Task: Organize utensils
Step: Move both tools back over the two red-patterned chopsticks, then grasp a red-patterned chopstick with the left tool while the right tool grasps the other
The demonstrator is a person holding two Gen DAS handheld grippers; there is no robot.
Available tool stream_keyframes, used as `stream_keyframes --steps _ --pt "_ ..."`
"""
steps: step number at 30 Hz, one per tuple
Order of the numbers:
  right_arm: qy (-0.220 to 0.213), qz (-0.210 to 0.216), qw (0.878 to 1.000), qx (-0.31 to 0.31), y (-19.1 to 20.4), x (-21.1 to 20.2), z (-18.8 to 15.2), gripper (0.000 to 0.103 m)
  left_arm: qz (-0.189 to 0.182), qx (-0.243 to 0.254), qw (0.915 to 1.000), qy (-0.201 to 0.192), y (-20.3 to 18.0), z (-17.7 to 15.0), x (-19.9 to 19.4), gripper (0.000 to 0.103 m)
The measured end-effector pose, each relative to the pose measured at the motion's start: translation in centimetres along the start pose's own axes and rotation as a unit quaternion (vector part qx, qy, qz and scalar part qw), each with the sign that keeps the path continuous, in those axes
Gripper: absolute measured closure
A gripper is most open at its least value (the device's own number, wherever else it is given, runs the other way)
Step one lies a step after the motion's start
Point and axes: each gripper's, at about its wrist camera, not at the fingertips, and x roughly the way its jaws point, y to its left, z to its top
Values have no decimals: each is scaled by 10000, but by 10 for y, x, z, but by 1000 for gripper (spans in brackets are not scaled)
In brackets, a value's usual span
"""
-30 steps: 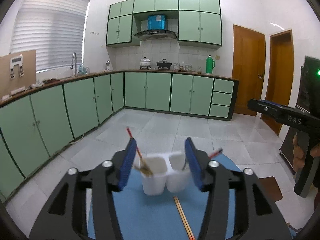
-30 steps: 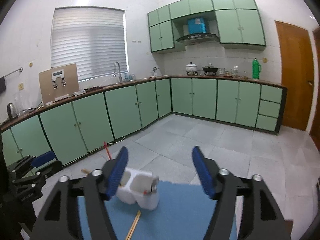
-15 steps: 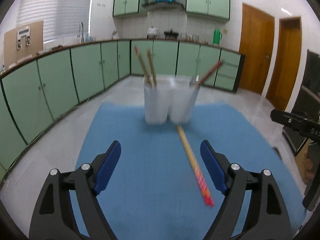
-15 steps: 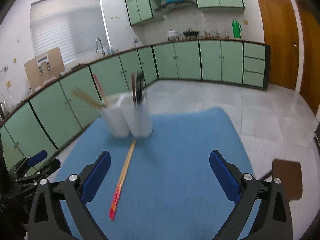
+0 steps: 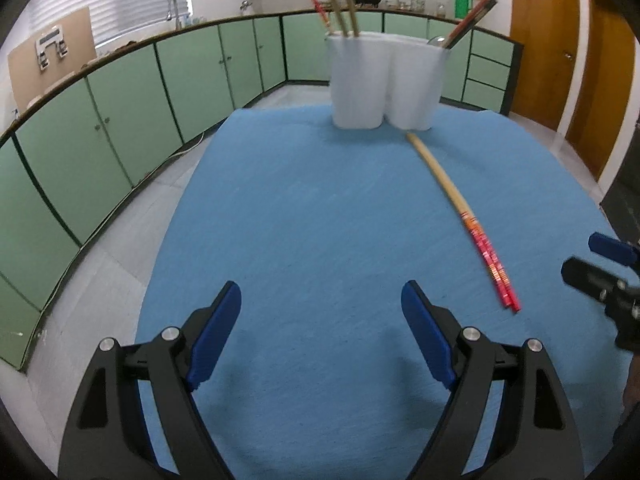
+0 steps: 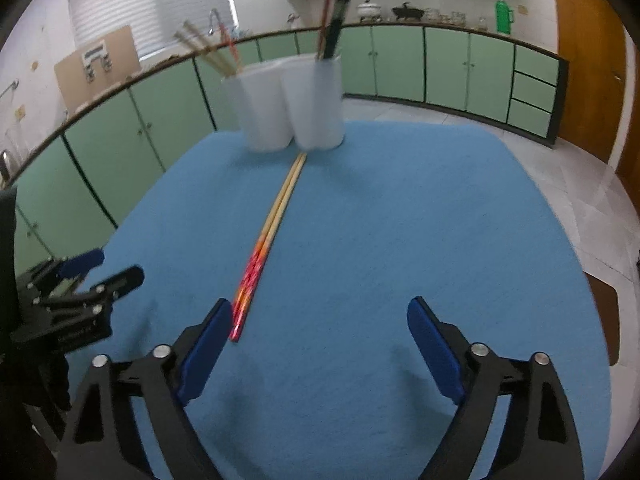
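Note:
A white two-cup utensil holder (image 5: 386, 82) stands at the far side of the blue mat (image 5: 320, 220), with chopsticks in its left cup and dark utensils in its right cup. It also shows in the right wrist view (image 6: 292, 106). A pair of wooden chopsticks with red ends (image 5: 460, 216) lies on the mat, running from the holder toward me; it shows in the right wrist view too (image 6: 272, 232). My left gripper (image 5: 322, 320) is open and empty over the near mat. My right gripper (image 6: 320, 338) is open and empty, its left finger beside the chopsticks' red ends.
The blue mat (image 6: 400, 220) covers a table in a kitchen with green cabinets (image 5: 120, 120). The right gripper shows at the right edge of the left wrist view (image 5: 600, 280); the left gripper shows at the left of the right wrist view (image 6: 72, 292).
Both grippers have tilted down and come lower over the mat, opening wider. The holder now appears farther up in view and the chopsticks lie nearer the fingers.

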Motion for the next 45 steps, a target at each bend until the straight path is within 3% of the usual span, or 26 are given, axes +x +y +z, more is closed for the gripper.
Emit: stream_keyframes --steps 4,11,19,23,31,36,41,45 --pt "119 117 9998 -121 13 6 -7 23 30 -74 9999 99 5 -6 4 23" --pt "435 -84 9978 -489 32 23 -16 31 6 -116 9997 215 4 -8 9 22" --pt "429 -408 9972 -461 24 21 -12 40 -10 -168 9995 265 4 -9 10 22" --pt "408 -252 9984 -290 17 15 -14 42 -2 -134 9995 276 1 -9 11 22" --pt "397 -20 9983 -431 34 19 -14 68 52 -12 9997 246 -6 -8 11 21" --pt "435 143 9978 -478 37 24 -11 96 47 -9 9996 269 -9 -8 11 21" --pt "427 255 9981 -355 30 22 -11 97 -75 -27 9996 269 -16 -6 9 21" --pt "349 206 9989 -231 16 11 -12 97 -413 -127 9986 299 -32 -4 7 22"
